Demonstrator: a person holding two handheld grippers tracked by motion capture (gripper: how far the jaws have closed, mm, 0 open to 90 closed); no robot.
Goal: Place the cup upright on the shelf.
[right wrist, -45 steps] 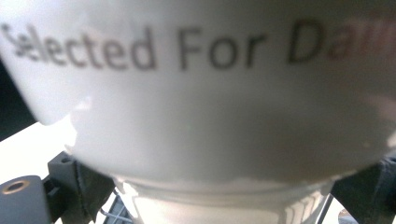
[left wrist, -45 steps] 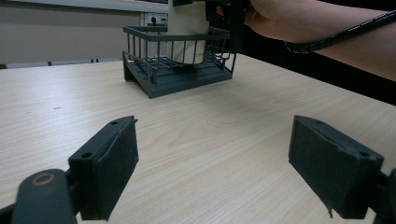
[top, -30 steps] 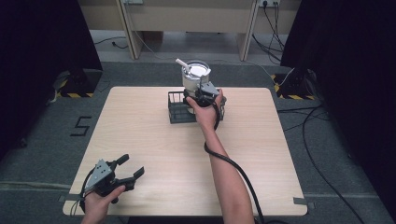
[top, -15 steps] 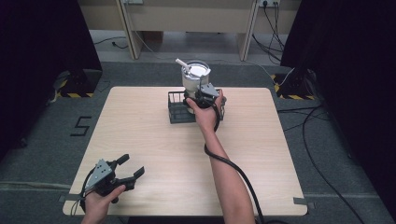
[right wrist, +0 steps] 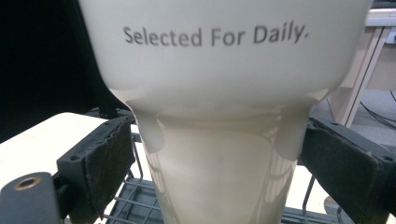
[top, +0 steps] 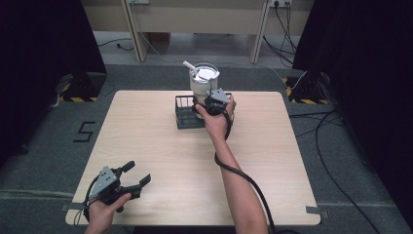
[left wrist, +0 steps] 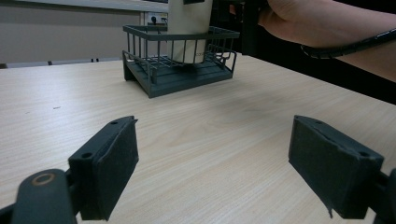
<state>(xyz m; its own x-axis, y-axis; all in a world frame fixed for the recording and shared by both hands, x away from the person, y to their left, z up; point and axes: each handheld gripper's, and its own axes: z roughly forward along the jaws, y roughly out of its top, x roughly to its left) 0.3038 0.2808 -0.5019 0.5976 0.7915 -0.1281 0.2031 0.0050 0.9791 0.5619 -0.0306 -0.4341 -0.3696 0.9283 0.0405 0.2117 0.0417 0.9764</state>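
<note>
Cream tumbler [top: 203, 82] stood in the wire basket [top: 187, 113]; right claw [right wrist: 210, 163] spread around its lower body, pads not touching. Left claw [top: 134, 176] spread, over the tabletop [top: 160, 151].

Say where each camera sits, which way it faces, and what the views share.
High view: above the table's near edge, facing forward and down; forearms, left hand-held gripper, right hand-held gripper.
Left gripper view: low over the table, facing the wire basket.
Right gripper view: close on the cream tumbler, pads flanking it.
Shared: tumbler, basket.
</note>
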